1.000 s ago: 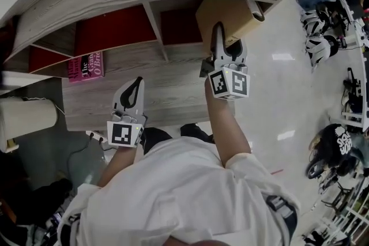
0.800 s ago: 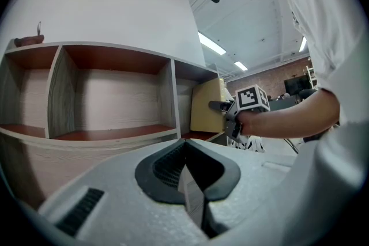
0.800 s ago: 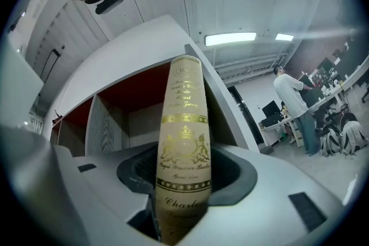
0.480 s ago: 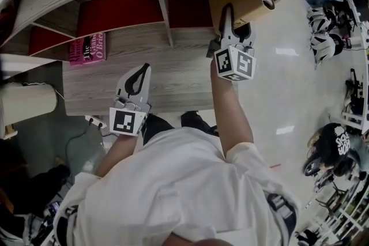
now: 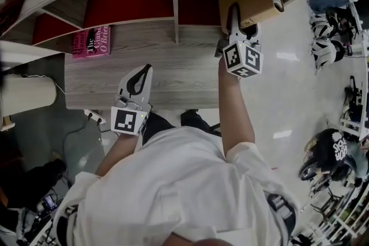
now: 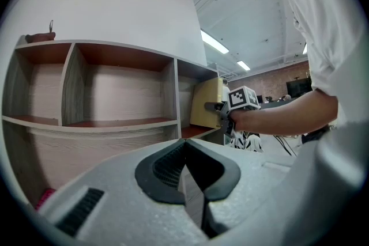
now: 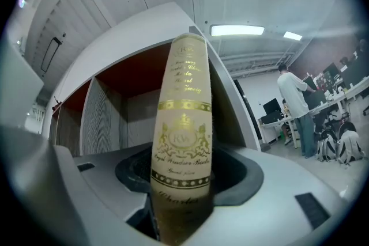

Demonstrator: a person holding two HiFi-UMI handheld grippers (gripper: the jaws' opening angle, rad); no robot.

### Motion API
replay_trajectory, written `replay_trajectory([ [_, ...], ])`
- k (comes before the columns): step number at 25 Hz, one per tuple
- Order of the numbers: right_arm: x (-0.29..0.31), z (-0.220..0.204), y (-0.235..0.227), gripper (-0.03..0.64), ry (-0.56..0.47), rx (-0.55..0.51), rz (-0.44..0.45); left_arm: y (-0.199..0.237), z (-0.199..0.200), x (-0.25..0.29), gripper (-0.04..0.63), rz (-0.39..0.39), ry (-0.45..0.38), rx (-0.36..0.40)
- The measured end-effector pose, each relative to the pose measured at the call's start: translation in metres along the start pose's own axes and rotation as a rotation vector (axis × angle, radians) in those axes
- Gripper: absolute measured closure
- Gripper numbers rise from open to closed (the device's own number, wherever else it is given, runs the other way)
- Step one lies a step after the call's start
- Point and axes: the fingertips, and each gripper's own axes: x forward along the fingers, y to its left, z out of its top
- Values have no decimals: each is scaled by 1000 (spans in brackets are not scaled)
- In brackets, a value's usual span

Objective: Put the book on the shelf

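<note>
Cream book clamped in the right gripper (image 5: 241,21) at the shelf's right-end compartment

The right gripper is closed on the cream book (image 7: 181,124) near its lower end. The gold-printed spine faces the gripper and stands upright between the pads. From the left gripper view the book sits at the mouth of the rightmost compartment of the grey wooden shelf (image 5: 174,6), just beside the right wall. The left gripper (image 5: 138,79) has its jaws together with nothing between them — it hangs in front of the shelf, well apart from the book. A pink book (image 5: 92,42) lies in a compartment further left.
</note>
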Motion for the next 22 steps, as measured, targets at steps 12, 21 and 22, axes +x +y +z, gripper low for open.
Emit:
replay_trajectory([
  [12,-28,28,1,374,13,3,43,0,21,1,583,-50,-40,1],
  [21,-106,64,20,379,9,-65,-26,18,43,-13,583,-185,-120,-4],
  [22,-116,67,28,386,5,-85,-30,23,44,-16,583,-206,-127,-4],
])
